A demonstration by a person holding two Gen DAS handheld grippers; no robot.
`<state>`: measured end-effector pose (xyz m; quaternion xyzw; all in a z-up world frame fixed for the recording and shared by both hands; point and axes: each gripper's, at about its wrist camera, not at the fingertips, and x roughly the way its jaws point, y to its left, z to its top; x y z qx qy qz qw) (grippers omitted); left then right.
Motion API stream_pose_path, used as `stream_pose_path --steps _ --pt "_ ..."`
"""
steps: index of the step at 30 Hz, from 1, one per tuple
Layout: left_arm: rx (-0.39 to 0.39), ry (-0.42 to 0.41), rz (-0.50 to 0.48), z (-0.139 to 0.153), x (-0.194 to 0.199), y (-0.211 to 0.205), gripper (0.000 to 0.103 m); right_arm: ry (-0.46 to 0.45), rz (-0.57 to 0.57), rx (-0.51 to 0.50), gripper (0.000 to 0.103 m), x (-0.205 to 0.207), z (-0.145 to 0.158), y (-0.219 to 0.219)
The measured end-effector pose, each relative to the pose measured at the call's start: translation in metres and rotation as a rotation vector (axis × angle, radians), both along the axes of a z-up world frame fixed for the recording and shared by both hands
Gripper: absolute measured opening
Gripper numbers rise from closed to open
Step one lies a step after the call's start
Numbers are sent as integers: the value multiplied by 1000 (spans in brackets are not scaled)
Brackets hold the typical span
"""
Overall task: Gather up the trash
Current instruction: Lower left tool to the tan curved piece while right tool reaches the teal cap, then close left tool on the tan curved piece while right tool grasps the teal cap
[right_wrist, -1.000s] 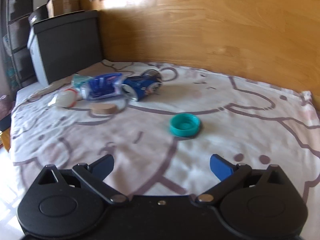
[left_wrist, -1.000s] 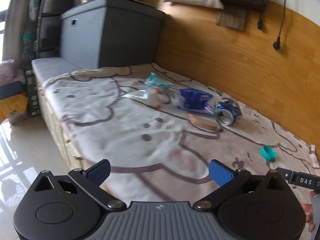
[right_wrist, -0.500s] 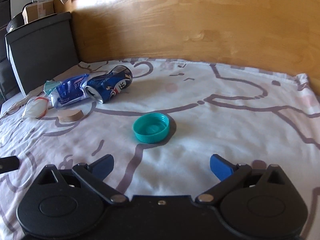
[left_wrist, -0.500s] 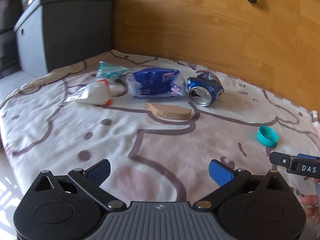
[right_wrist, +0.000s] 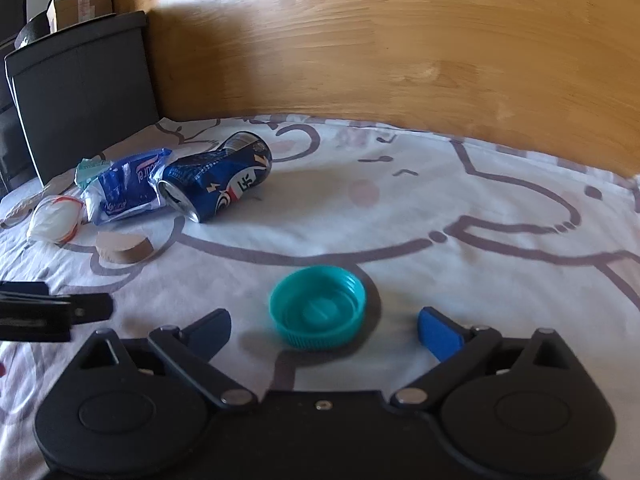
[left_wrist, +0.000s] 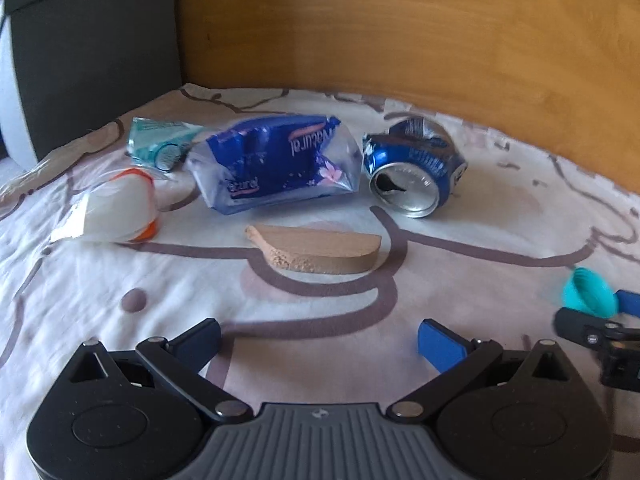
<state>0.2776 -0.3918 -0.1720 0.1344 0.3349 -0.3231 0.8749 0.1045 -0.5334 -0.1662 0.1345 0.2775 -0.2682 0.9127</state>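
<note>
Cap (right_wrist: 318, 307) lies open side up on the blanket (right_wrist: 440, 208), between the spread fingers of the right gripper (right_wrist: 324, 330), lined up for pinching. Left gripper (left_wrist: 319, 338), also released, faces the cork piece (left_wrist: 316, 249) short of the can (left_wrist: 412, 170).

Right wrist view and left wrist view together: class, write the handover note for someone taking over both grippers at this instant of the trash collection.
Left gripper: open, empty, aimed at the tan wedge-shaped piece.
Right gripper: open, empty, the teal bottle cap lying open side up just ahead between its fingers, not gripped.
On the blanket: crushed blue can on its side, blue plastic wrapper beside it, teal packet behind, white-and-orange wrapper at the far left.
Done: nothing picked up; no bin in view.
Left: close on the cap, then collect the other five pieces.
</note>
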Motion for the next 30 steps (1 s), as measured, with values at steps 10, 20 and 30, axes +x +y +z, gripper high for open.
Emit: stream_pose_path --steps 10,20,30 --pt "-37 -45 -19 -2 40 -31 103 -2 10 -32 87 2 0 5" --pt "-59 -52 -24 -5 48 -36 103 -50 23 -17 53 -3 1 5" --pt "-65 -89 -26 -2 36 -35 85 -108 27 40 51 -12 2 -1"
